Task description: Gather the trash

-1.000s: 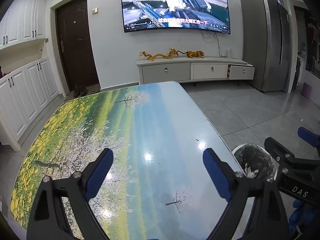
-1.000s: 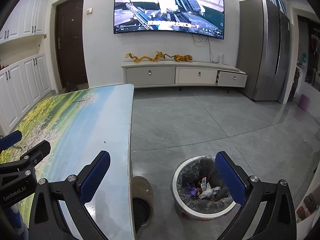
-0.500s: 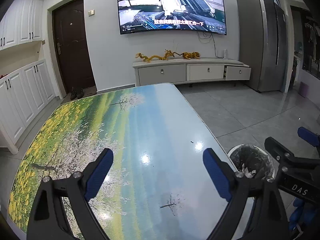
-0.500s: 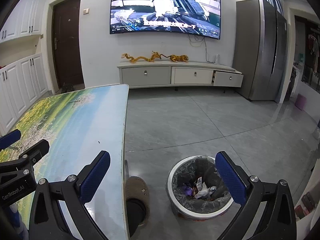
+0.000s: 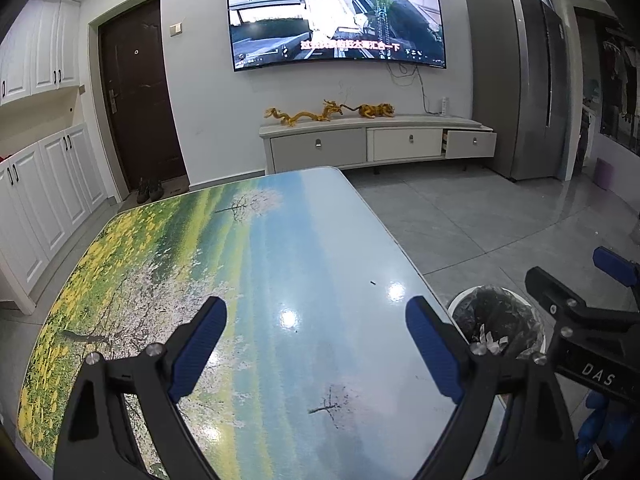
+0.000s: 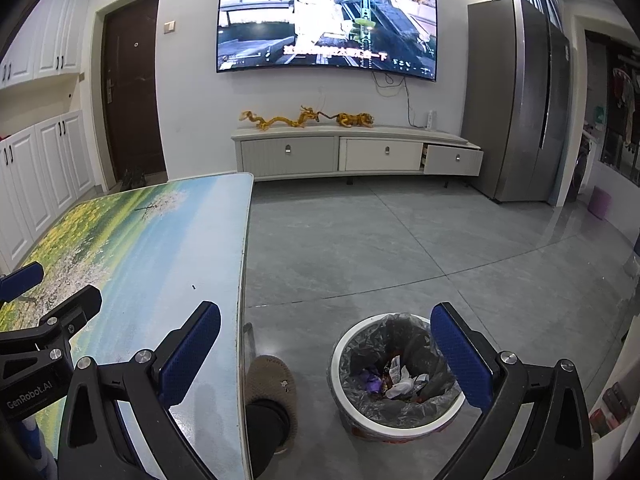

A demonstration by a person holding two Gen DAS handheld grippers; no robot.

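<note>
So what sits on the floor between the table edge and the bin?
A slippered foot, beside the table and left of the bin; right wrist view shows it.

a home living room (wall tv, low cabinet).

Tabletop: glossy printed landscape, yellow flowers at left grading to blue at right; ceiling lights glare on it. One small dark speck near the right edge.

Wall ahead: large TV switched on, cable hanging below its right side. White low cabinet under it, right-hand drawer pulled partly out; golden dragon figures on top.

Dark door at left, shoes on the floor before it. White cupboards along the left wall. Grey refrigerator at right.

Grey tiled floor. A slippered foot sits just beside the tabletop edge.
</note>
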